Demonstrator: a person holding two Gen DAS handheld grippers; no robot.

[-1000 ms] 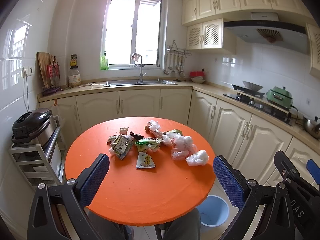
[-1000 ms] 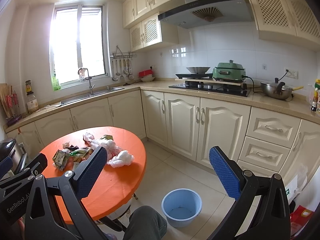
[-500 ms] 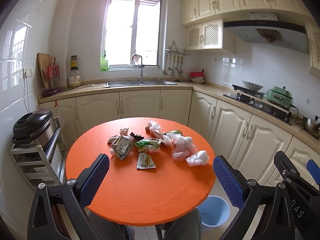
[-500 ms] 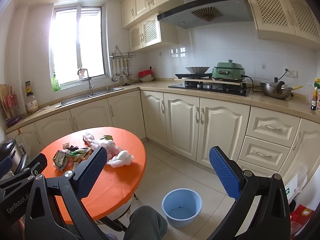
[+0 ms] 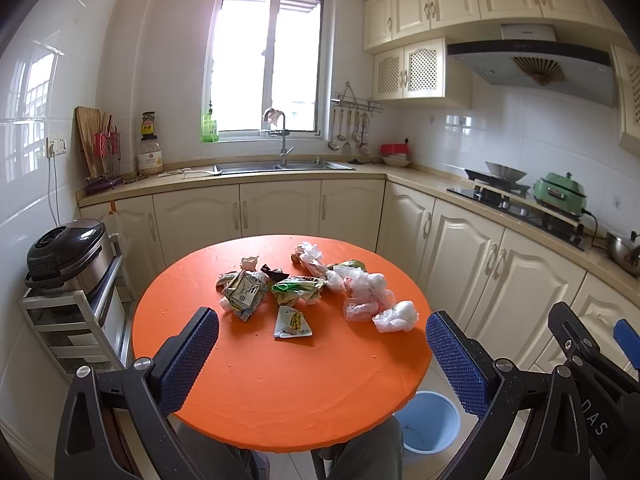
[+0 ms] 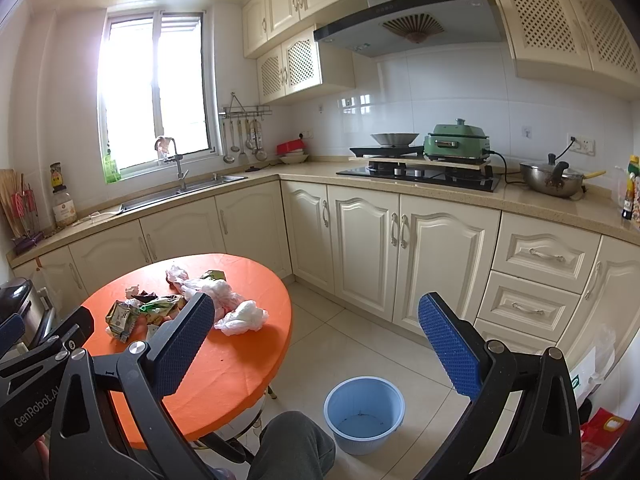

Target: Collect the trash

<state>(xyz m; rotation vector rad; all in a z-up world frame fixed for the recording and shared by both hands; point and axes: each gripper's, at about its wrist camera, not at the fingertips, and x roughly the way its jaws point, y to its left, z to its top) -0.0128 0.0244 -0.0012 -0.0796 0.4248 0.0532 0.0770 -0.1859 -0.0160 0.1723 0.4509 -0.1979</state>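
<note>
on table, trash beyond left claw

A rice cooker is sitting on a white rack at the near left. Far along the counter, a sink with its tap is lying under the bright window. Ladles are hanging from a rail to its right. On the right, a green cooker is standing on the hob beneath the hood, and a steel pot is resting farther right.
</note>
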